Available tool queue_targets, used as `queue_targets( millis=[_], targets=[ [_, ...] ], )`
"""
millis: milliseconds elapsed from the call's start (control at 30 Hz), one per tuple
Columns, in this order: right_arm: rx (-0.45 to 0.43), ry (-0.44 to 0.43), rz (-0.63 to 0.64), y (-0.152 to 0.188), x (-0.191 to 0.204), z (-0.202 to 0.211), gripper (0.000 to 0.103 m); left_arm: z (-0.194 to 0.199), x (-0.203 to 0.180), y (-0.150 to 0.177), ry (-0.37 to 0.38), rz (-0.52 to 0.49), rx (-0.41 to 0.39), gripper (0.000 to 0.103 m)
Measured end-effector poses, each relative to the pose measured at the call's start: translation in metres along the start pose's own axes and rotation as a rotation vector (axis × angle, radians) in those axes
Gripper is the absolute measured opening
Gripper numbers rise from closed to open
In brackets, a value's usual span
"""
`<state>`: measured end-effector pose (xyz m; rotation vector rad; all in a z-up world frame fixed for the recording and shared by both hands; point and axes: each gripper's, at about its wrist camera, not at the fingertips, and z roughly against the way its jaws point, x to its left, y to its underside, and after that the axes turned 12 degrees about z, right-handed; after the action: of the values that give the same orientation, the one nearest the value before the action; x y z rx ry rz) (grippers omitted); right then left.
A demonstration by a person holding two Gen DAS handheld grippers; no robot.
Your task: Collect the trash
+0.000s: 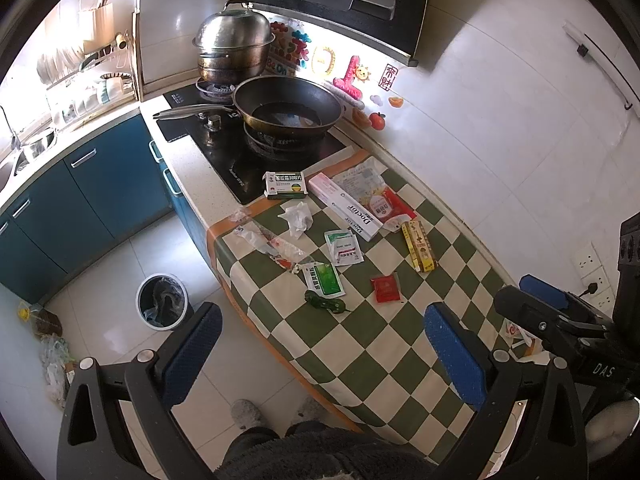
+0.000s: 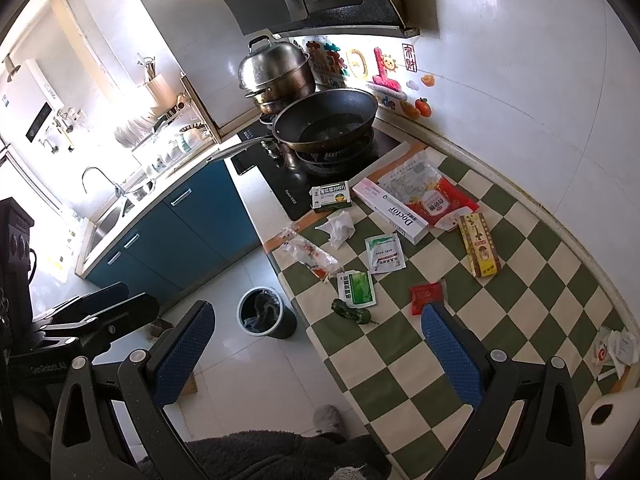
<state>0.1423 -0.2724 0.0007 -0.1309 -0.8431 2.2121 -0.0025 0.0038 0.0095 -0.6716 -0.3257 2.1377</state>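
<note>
Trash lies scattered on the green-checked cloth [image 1: 360,340]: a crumpled tissue [image 1: 297,218], a clear wrapper [image 1: 266,244], a white sachet [image 1: 344,247], a green sachet [image 1: 324,279], a red sachet [image 1: 386,288], a dark green pepper [image 1: 325,303], a yellow box [image 1: 418,246], a long "Doctor" box [image 1: 346,207] and a medicine box [image 1: 285,185]. A bin [image 1: 163,301] with a dark liner stands on the floor left of the counter. My left gripper [image 1: 320,354] is open and empty above the counter's near edge. My right gripper [image 2: 316,354] is open and empty, near the red sachet [image 2: 426,297]; the bin also shows in the right wrist view [image 2: 262,312].
A wok [image 1: 288,108] and a steel steamer pot [image 1: 234,46] sit on the black hob behind the trash. Blue cabinets [image 1: 80,200] and a sink run along the left. More wrappers [image 2: 614,350] lie at the counter's right end. Bags and a bottle lie on the floor [image 1: 48,340].
</note>
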Motion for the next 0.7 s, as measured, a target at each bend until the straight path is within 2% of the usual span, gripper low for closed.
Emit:
queue_targets(
  millis=[700],
  targets=[
    [0.001,-0.009,-0.007,0.0012,0.0014,0.0001,0.103,0.0006,-0.0022,-0.0047,0.012,0.007,-0.003,0.103]
  ],
)
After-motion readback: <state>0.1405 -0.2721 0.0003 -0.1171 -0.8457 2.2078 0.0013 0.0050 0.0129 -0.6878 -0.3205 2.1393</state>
